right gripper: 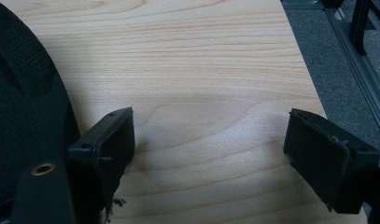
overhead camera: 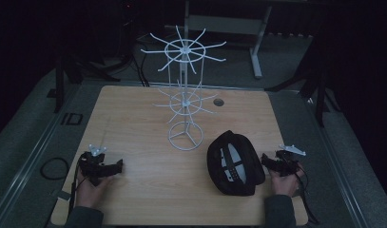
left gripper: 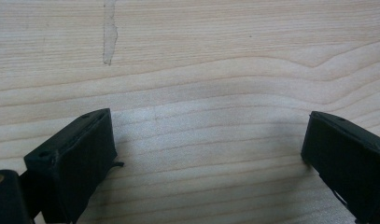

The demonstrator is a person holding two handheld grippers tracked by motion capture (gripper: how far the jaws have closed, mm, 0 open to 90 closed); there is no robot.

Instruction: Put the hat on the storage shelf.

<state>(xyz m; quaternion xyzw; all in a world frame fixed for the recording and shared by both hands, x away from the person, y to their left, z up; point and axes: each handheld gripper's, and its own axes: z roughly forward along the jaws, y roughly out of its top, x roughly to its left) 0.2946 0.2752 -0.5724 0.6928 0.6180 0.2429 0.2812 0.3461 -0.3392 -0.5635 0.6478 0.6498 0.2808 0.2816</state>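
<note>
1. My left gripper (overhead camera: 116, 167) rests on the wooden table (overhead camera: 148, 194) at the near left corner, jaws pointing toward the centre. In the left gripper view its jaws stand wide apart with bare wood grain between them; it holds nothing.
2. The white wire display rack (overhead camera: 184, 95) stands upright at mid-table on a ring base, with two tiers of radiating hooks. No hook carries anything.
3. The black cap (overhead camera: 235, 163) lies on the table right of centre, just beside the rack base and nearer me than it. It is well apart from my left gripper and close to my right one, so my right hand is the nearer hand.
4. Cap orientation: its long axis runs roughly away from me, tilted slightly leftward at the far end. It lies opening-up (pale lining and what looks like an adjuster strap show inside the dark shell).
5. In the right gripper view the cap (right gripper: 24, 107) shows as a dark, mesh-textured mass along the left edge, next to the left-hand jaw there; I cannot tell whether they touch.
6. My right gripper (overhead camera: 266, 161) sits at the near right, jaws spread wide over bare table and gripping nothing. The cap lies to its left, so I judge the next reach is leftward.
</note>
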